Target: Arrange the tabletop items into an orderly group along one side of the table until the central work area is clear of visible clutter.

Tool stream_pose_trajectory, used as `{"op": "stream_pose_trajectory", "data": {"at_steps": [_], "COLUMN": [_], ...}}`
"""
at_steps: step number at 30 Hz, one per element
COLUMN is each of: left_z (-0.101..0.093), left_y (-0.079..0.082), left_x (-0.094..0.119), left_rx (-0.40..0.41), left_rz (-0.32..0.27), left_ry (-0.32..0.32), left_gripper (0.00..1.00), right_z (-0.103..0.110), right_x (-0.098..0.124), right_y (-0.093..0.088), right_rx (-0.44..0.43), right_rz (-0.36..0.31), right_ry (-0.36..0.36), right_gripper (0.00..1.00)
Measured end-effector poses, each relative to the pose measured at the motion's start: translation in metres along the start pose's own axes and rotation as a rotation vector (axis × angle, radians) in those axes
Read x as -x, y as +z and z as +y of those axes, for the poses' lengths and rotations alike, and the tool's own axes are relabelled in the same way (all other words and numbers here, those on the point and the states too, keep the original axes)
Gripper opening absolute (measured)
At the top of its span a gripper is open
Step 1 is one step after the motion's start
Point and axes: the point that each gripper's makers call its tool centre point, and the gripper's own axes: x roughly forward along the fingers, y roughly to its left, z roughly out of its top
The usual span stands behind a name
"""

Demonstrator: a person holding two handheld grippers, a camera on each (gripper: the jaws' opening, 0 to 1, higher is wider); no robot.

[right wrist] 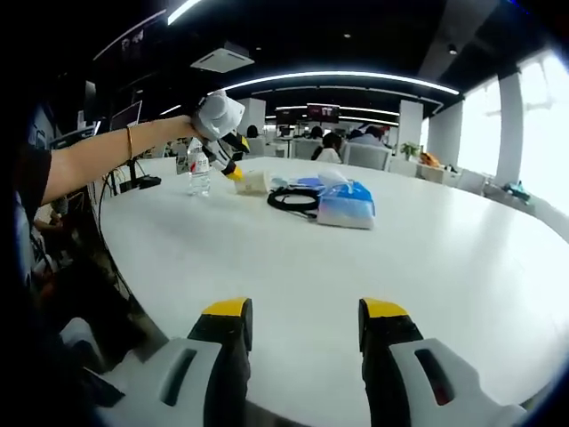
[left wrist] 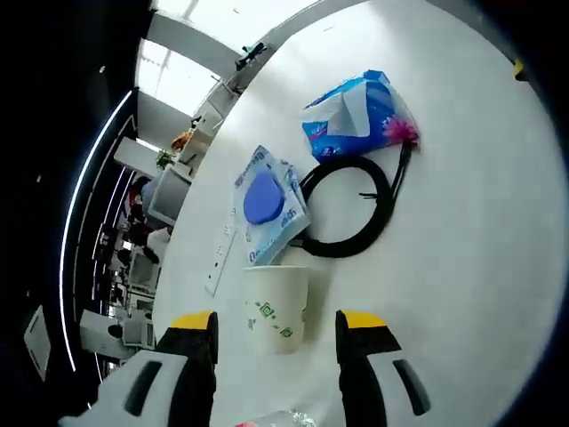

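Spreading wide in the left gripper view, the left tongs (left wrist: 277, 334) stand released, their yellow-tipped jaws rising on either side of a paper cup (left wrist: 276, 308) that stands on the white surface (left wrist: 480, 267); whether either jaw touches the cup cannot be told. From the cup, a white strip (left wrist: 219, 261) lies at about 10 o'clock, and a clear packet (left wrist: 269, 206) with a blue disc inside lies at 12 o'clock, just beyond the rim. A coiled black cable (left wrist: 348, 206) sits at about 1 o'clock, its edge touching the packet. A blue tissue pack (left wrist: 359, 116) lies past the coil at the same bearing, touching it.

In the right gripper view, the left tongs (right wrist: 233, 165) appear at 11 o'clock, held by a bare arm beside a water bottle (right wrist: 199, 169) and over the cup (right wrist: 253, 183). The cable (right wrist: 293, 201) and tissue pack (right wrist: 348, 205) lie at 12 o'clock. The right tongs (right wrist: 305, 322) are released, wide apart, holding nothing, above bare surface (right wrist: 462, 258).
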Motion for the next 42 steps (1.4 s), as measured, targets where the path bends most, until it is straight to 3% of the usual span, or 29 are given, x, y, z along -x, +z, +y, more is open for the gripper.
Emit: {"op": "stream_pose_trajectory", "data": {"at_steps": [7, 11, 13, 16, 20, 29, 34, 38, 42], "left_z": [0.004, 0.006, 0.005, 0.003, 0.013, 0.007, 0.008, 0.002, 0.001], "left_y": [-0.004, -0.002, -0.005, -0.007, -0.006, -0.004, -0.010, -0.012, -0.017], "left_x": [-0.007, -0.015, -0.020, -0.028, -0.042, -0.052, -0.061, -0.068, -0.073], "left_rx": [-0.008, 0.058, 0.075, 0.056, 0.051, 0.044, 0.005, 0.066, 0.073], "left_rz": [0.035, 0.036, 0.067, 0.111, 0.122, 0.129, 0.177, 0.178, 0.192], "left_ry": [-0.007, -0.039, -0.058, -0.079, -0.041, -0.072, -0.071, -0.090, -0.072], "left_gripper": [0.53, 0.52, 0.52, 0.52, 0.52, 0.52, 0.52, 0.52, 0.43], "right_z": [-0.002, -0.003, -0.004, -0.005, -0.005, -0.015, -0.015, -0.016, -0.019], "right_x": [0.000, -0.002, -0.002, -0.004, -0.004, -0.004, -0.003, -0.003, -0.002], "right_y": [0.000, -0.001, -0.003, -0.007, -0.002, -0.003, -0.002, -0.001, -0.003], "right_rx": [-0.002, 0.002, 0.000, -0.002, -0.026, -0.022, -0.014, -0.012, -0.010], "right_rz": [-0.001, 0.005, 0.009, 0.021, 0.002, 0.004, -0.003, -0.010, -0.001], "right_ry": [-0.001, -0.001, -0.002, -0.004, 0.012, -0.009, 0.000, 0.004, -0.004], "right_gripper": [0.46, 0.46, 0.46, 0.47, 0.48, 0.48, 0.48, 0.48, 0.48]}}
